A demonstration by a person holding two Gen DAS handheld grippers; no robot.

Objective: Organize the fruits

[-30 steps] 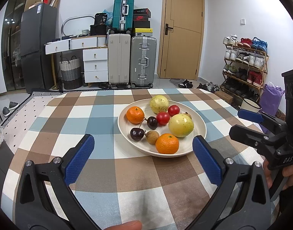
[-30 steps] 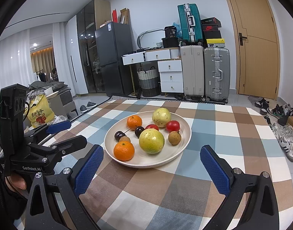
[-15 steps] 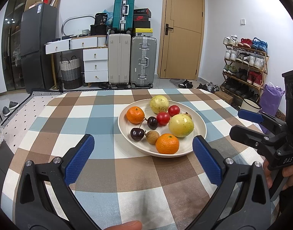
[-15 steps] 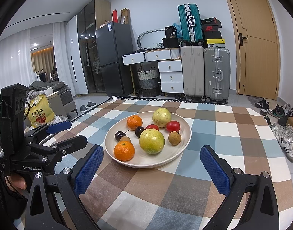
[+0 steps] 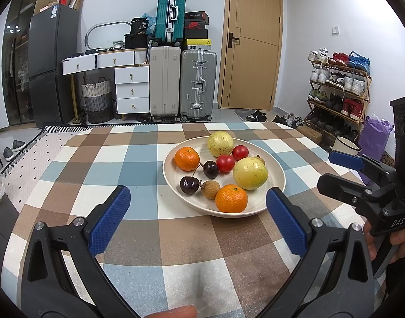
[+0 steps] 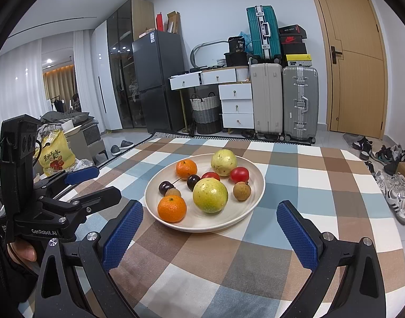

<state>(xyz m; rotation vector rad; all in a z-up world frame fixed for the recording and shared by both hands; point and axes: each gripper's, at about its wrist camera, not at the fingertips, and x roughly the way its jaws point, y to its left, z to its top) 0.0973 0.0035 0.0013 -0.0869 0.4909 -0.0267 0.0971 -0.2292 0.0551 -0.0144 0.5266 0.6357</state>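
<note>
Ten fruits: all in one round cream ceramic plate [image 5: 277,171] on the checked brown-blue-white table [image 5: 138,164]; none loose on the cloth.
Mix: two orange mandarins [image 5: 231,198], two yellow-green round guavas [image 5: 250,173], two red cherry tomatoes [image 5: 225,163], two dark stemmed cherries [image 5: 189,185], two brown longans [image 5: 210,189]; kinds intermingled, some touching.
Left gripper [image 5: 197,217]: blue-padded fingers [image 5: 109,220] spread wide, empty, short of the plate's near rim.
Right gripper [image 6: 209,234]: fingers [image 6: 296,235] spread wide, empty, likewise short of the rim.
Stage: fits either a gathered plate or a pile awaiting sorting by kind; not settled here.
Risk, rolling: round fruit nudged by a finger during a reach likely to roll and scatter neighbours over the shallow rim.
Risk, squeeze: soft tomatoes and cherries liable to bruise or split under a hard pinch.
Risk, stems: cherry stems crossing beside the far mandarin may drag a neighbour along.
Left view only: shoe rack and white enamel mug [image 5: 346,145] past the table's right side; second longan nearly hidden behind the near guava.
Right view only: that longan [image 6: 241,190] in full; yellow printed bag [image 6: 55,156] off the table's left side.
</note>
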